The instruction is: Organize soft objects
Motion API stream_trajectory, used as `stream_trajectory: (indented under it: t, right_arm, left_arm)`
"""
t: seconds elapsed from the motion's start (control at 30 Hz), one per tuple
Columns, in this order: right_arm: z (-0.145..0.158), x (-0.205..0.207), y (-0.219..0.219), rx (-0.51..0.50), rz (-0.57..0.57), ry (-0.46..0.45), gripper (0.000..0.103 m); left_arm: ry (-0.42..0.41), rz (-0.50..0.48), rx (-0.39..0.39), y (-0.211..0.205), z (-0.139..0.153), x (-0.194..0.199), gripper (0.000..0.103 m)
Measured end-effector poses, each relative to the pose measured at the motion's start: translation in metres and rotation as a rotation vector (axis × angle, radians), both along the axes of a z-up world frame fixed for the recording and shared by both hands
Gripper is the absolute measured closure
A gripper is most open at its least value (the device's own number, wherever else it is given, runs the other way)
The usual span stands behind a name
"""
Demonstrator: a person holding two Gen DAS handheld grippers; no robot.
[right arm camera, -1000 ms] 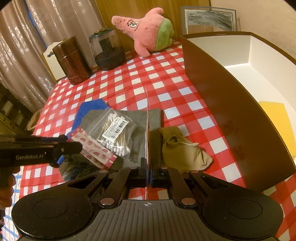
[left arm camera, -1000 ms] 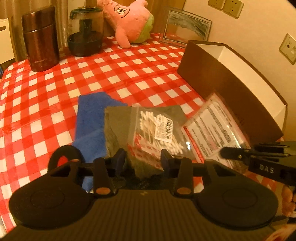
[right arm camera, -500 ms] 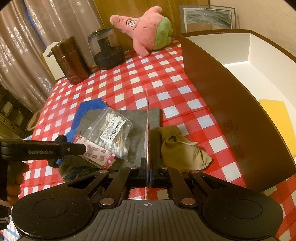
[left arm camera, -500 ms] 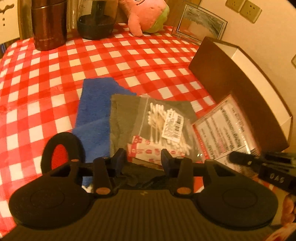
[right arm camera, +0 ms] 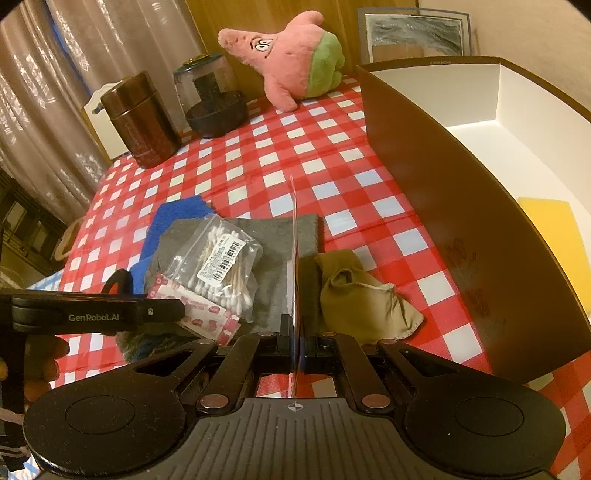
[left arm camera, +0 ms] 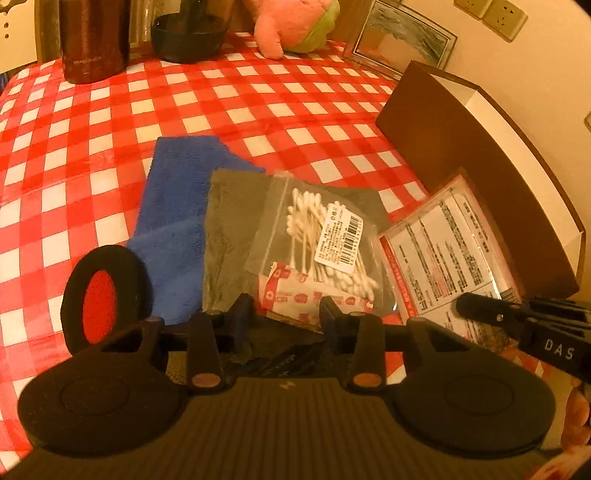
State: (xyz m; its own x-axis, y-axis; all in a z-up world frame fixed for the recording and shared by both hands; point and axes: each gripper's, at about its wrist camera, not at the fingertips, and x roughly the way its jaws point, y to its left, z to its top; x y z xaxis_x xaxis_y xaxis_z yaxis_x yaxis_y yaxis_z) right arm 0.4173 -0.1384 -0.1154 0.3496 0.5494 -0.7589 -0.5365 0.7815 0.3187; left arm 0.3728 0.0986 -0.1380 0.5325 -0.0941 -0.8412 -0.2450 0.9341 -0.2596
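My right gripper point(right arm camera: 294, 334) is shut on a flat clear packet with printed text point(left arm camera: 447, 251), seen edge-on in the right wrist view point(right arm camera: 294, 236). My left gripper point(left arm camera: 284, 314) is open, just in front of a red-and-white bandage strip point(left arm camera: 314, 299) and a bag of cotton swabs point(left arm camera: 325, 236). Both lie on a grey cloth point(left arm camera: 232, 221) beside a blue towel point(left arm camera: 177, 199). A black ring point(left arm camera: 103, 291) lies at the left. An olive cloth pouch point(right arm camera: 354, 291) lies right of the grey cloth.
A brown box with a white inside point(right arm camera: 436, 192) stands at the right and holds a yellow sheet point(right arm camera: 550, 236). A pink star plush point(right arm camera: 291, 55), a brown canister point(right arm camera: 136, 118), a dark glass jar point(right arm camera: 214, 99) and a picture frame point(right arm camera: 413, 33) stand at the back.
The left gripper has pulled back and risen a little, still open over the bandage strip. The right gripper holds the packet in much the same place.
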Motion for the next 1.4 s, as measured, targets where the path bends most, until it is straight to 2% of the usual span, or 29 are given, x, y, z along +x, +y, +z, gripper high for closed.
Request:
stream_trajectory:
  t: [0.1,0.33,0.43,0.9,1.13,1.4]
  right_arm:
    - [0.000,0.001,0.000,-0.001,0.003,-0.001,0.101]
    - [0.000,0.000,0.000,0.000,0.005,-0.005,0.101]
    - [0.001,-0.001,0.000,0.001,0.006,-0.009,0.101]
    - [0.030,-0.011,-0.012,0.009,0.005,-0.059,0.101]
    - [0.060,-0.016,-0.027,0.032,-0.001,-0.110,0.101]
    - [0.107,-0.009,-0.051,0.031,-0.033,-0.219,0.101]
  left_arm:
    - [-0.014,0.004,-0.016,-0.002,0.002,0.001,0.069]
    - [-0.021,0.034,-0.014,0.000,0.004,0.002,0.099]
    - [-0.031,0.036,-0.028,0.001,0.009,-0.001,0.102]
    - [-0.146,-0.003,0.041,-0.019,0.065,-0.019,0.103]
    - [-0.221,-0.050,0.087,-0.037,0.104,-0.014,0.103]
    - [-0.287,-0.136,0.106,-0.072,0.140,0.014,0.103]
